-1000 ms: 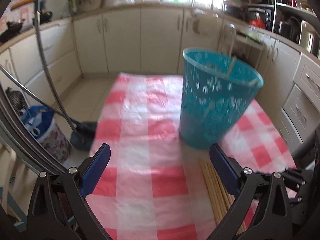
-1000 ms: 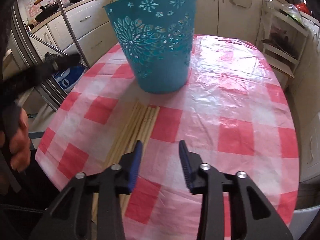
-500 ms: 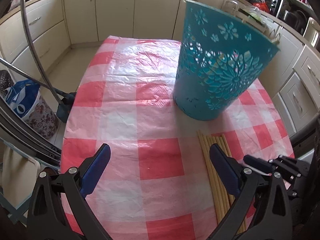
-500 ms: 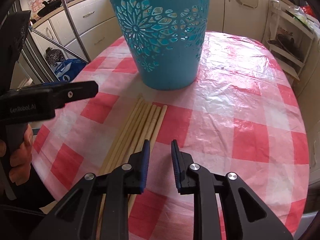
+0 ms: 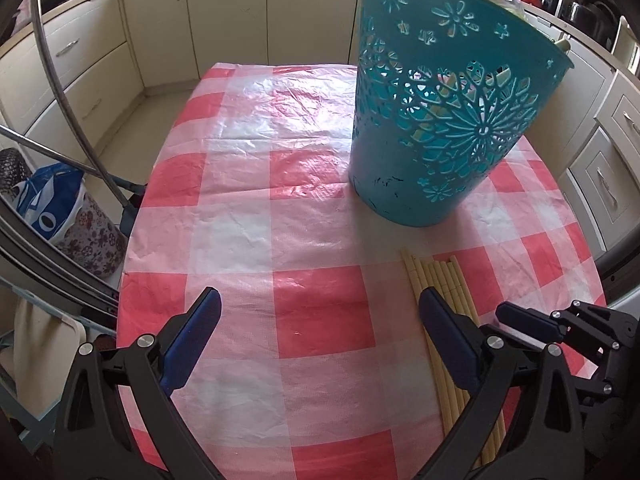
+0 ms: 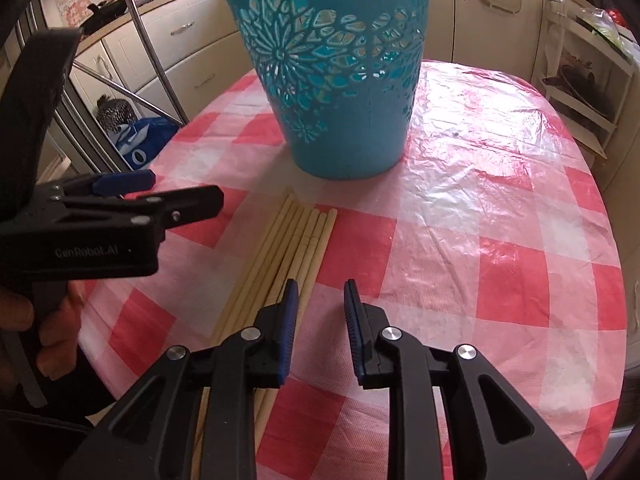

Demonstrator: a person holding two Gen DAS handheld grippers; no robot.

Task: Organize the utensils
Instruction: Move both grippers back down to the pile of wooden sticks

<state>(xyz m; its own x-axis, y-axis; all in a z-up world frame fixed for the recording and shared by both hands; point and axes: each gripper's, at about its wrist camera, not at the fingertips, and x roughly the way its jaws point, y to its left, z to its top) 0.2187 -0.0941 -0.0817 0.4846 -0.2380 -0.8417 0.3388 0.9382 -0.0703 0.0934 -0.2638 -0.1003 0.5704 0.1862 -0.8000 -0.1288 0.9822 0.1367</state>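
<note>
A teal cut-out basket (image 5: pixel 444 112) stands upright on the red-and-white checked tablecloth (image 5: pixel 280 216); a few pale sticks show through its holes. Several pale wooden chopsticks (image 5: pixel 440 280) lie side by side in front of it, also in the right wrist view (image 6: pixel 296 240). My left gripper (image 5: pixel 320 312) is wide open and empty, low over the cloth left of the chopsticks, its right finger over their left edge. My right gripper (image 6: pixel 320 292) is open by a narrow gap, empty, just right of the chopsticks. The basket also shows in the right wrist view (image 6: pixel 340 80).
Cream kitchen cabinets (image 5: pixel 224 20) ring the table. A metal stand (image 5: pixel 80 152) and bags (image 5: pixel 60 208) sit off the table's left edge. A white shelf rack (image 6: pixel 584 80) stands at the right. The left gripper's body (image 6: pixel 100 224) is in the right wrist view.
My left gripper has come down and closer to the table and chopsticks, staying wide open. My right gripper narrowed, then opened a little, and moved forward beside the chopsticks.
</note>
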